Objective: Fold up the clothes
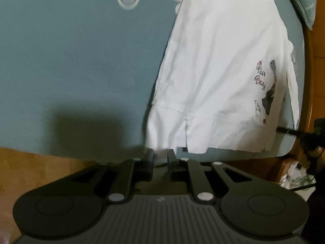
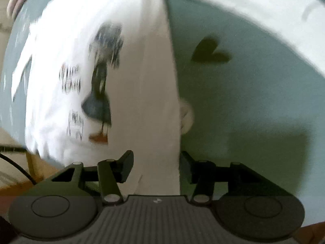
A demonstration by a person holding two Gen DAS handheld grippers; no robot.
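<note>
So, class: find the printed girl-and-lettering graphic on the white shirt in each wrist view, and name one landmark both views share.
Left wrist view: the graphic sits at the right, near the white shirt's far edge, sharp enough to see lettering.
Right wrist view: the graphic sits left of centre, blurred, above the right gripper.
Shared landmark: the teal tablecloth under the shirt.
</note>
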